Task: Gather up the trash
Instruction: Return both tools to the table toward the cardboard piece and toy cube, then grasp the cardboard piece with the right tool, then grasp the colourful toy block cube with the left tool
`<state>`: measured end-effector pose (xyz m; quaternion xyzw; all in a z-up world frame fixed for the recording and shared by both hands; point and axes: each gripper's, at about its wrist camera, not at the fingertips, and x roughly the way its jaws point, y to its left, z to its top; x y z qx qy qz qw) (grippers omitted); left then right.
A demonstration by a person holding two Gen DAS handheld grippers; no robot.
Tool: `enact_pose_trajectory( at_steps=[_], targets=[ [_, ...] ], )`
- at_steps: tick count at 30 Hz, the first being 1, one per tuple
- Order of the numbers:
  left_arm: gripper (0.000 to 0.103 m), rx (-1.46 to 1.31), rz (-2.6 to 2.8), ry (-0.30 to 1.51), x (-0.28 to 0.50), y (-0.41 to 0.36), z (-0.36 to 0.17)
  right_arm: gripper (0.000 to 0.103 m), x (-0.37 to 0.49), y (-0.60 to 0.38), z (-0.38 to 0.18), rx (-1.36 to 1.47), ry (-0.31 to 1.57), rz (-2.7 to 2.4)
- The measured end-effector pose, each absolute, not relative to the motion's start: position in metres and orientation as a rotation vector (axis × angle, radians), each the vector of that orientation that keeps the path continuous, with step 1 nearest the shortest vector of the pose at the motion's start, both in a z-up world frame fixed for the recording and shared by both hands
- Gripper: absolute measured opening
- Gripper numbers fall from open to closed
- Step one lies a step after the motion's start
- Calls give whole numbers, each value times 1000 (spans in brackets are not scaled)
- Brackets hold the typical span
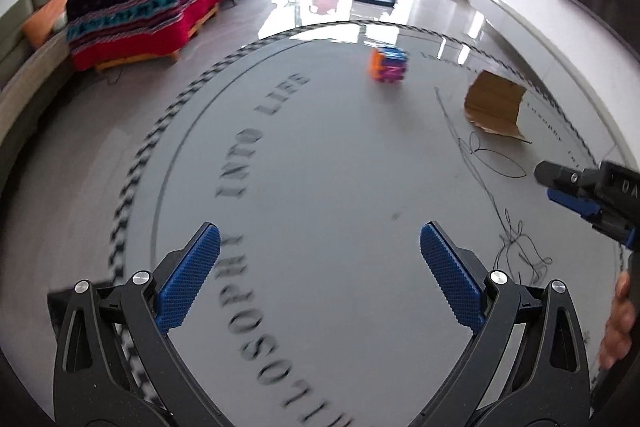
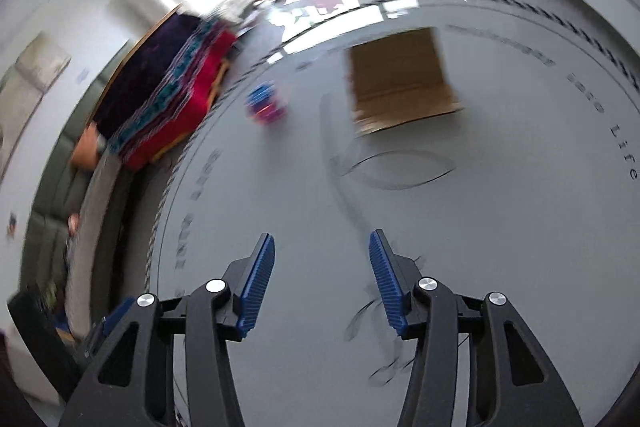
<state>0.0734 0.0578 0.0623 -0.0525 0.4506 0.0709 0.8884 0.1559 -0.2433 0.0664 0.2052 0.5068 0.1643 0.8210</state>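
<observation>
The flat, bent piece of brown cardboard (image 2: 400,79) lies on the round grey rug with letters (image 1: 320,187) on the floor, and the small orange, pink and blue block toy (image 1: 389,63) sits near it, so I think no trash is picked up yet and all the work is left. My right hand-held gripper (image 2: 322,283) points down at the rug, tipped to one side, its blue pads partly apart with nothing between them. My left hand-held gripper (image 1: 320,275) also points down, spread wide and empty.
</observation>
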Motion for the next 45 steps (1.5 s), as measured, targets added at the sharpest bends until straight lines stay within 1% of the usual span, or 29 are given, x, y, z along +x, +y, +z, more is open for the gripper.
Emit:
enact_pose_trajectory(
  at_steps=[3, 4, 7, 10, 16, 21, 22, 23, 25, 31, 34, 39, 40, 41, 42, 43, 44, 45],
  targets=[
    [97, -102, 115, 946, 93, 47, 59, 47, 182, -269, 52, 540, 1110, 312],
    [97, -103, 109, 944, 99, 45, 58, 44, 191, -278, 45, 575, 1124, 299],
    [97, -93, 97, 943, 115, 39, 56, 39, 207, -289, 34, 616, 1143, 273],
    [97, -86, 88, 942, 126, 34, 54, 37, 221, -297, 23, 657, 1153, 251],
    [97, -43, 92, 923, 147, 28, 55, 36, 247, -301, 11, 738, 1141, 210],
    [97, -46, 82, 920, 164, 26, 57, 36, 264, -293, 10, 731, 1132, 194],
    [97, -45, 79, 918, 167, 25, 58, 27, 268, -292, 10, 719, 1128, 193],
    [97, -47, 78, 914, 172, 26, 58, 21, 271, -290, 11, 710, 1127, 197],
    [97, -56, 70, 912, 182, 25, 59, 13, 276, -290, 15, 695, 1098, 223],
    [97, -118, 85, 895, 221, 28, 64, 5, 273, -290, 41, 626, 977, 258],
    [97, -142, 97, 892, 245, 30, 65, 3, 267, -288, 59, 560, 918, 267],
    [97, -145, 155, 942, 290, 26, 47, 3, 267, -294, 68, 512, 885, 268],
    [93, -154, 163, 959, 297, 27, 40, 3, 267, -297, 68, 511, 886, 268],
    [85, -163, 159, 967, 300, 28, 37, 3, 266, -300, 67, 510, 884, 263],
    [80, -169, 153, 977, 303, 27, 33, 3, 265, -300, 67, 509, 881, 259],
    [72, -165, 156, 991, 307, 27, 28, 3, 265, -302, 68, 507, 878, 255],
    [59, -161, 162, 999, 309, 27, 25, 3, 264, -304, 68, 506, 875, 250],
    [53, -161, 164, 1006, 311, 27, 22, 3, 263, -306, 68, 507, 874, 249]
  ],
)
